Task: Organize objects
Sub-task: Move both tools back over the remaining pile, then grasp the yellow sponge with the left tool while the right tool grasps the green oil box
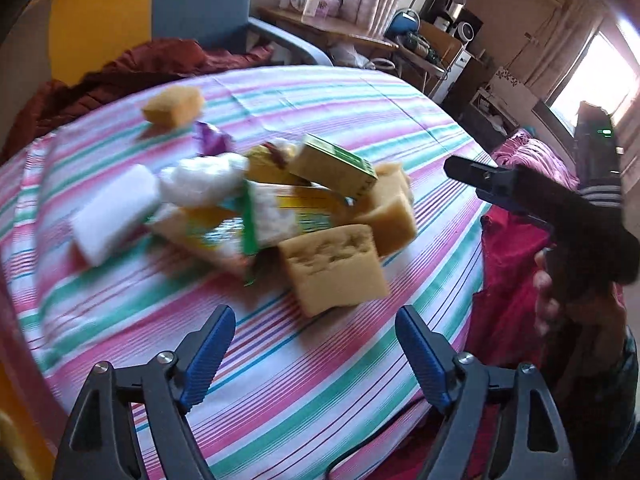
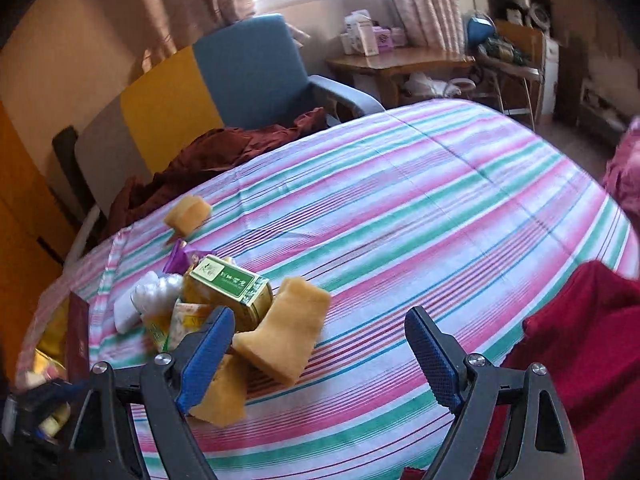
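A pile of objects lies on the striped tablecloth [image 1: 328, 380]: several yellow sponges, the nearest one [image 1: 334, 268], a gold-and-green box [image 1: 334, 166], a white block [image 1: 114, 212], a clear bag of white stuff [image 1: 200, 180], yellow-green packets [image 1: 256, 220], a purple wrapper [image 1: 212, 138]. One sponge [image 1: 174, 104] lies apart, farther back. My left gripper [image 1: 316, 348] is open and empty, just short of the nearest sponge. My right gripper [image 2: 320, 344] is open and empty above the cloth, right of the pile; the box [image 2: 230, 286] and a sponge [image 2: 288, 330] sit near its left finger. It also shows in the left wrist view [image 1: 480, 174].
A blue and yellow chair [image 2: 240, 68] with dark red cloth [image 2: 208, 152] stands behind the table. A red cloth [image 2: 580, 340] lies at the table's right edge. A wooden side table [image 2: 400, 64] with boxes stands near the curtain. A dark red box [image 2: 78, 332] sits at the left edge.
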A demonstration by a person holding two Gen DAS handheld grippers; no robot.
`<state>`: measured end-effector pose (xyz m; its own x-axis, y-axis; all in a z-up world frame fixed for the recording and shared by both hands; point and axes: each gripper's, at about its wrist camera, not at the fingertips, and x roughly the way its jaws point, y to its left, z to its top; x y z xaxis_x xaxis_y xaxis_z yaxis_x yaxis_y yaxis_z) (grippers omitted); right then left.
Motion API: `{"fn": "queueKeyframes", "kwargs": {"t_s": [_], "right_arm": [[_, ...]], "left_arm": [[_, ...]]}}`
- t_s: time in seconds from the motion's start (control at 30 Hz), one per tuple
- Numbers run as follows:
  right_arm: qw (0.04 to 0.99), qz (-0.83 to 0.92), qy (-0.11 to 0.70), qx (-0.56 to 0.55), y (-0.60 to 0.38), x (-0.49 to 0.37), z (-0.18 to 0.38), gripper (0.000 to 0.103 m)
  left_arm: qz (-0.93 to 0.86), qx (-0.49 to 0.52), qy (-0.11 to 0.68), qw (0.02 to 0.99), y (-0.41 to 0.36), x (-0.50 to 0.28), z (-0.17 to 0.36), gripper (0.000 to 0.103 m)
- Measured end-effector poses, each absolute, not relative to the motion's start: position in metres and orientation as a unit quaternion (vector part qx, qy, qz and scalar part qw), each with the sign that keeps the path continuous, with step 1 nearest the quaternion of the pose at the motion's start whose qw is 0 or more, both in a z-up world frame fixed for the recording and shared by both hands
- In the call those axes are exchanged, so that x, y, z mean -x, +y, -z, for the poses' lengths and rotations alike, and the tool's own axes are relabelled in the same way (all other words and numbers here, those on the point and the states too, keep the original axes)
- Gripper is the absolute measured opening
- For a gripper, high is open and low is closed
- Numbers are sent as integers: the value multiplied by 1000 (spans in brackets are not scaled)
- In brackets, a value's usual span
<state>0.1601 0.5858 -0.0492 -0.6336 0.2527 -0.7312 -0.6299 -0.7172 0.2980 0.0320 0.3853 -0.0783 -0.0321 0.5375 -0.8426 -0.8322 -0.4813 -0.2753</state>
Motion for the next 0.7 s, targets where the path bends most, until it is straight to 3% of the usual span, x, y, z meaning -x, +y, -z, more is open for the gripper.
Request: {"fn": "queueKeyframes", "kwargs": {"t_s": [0.4,0.43,0.5,0.7], "right_arm": [[242,-866,291,327,587,-165,42,91],[243,-866,291,327,588,-165,42,91],[243,-866,290,328,588,-165,44,91],[228,-871,270,342,580,-157,48,91]], "left_arm": [[-701,529,163,449,442,-31,116,89],[-702,530,166,446,444,-29,119,86],[-699,537,166,442,444,-26,124,70],[-697,520,153,470,411,-24,118,67]]}}
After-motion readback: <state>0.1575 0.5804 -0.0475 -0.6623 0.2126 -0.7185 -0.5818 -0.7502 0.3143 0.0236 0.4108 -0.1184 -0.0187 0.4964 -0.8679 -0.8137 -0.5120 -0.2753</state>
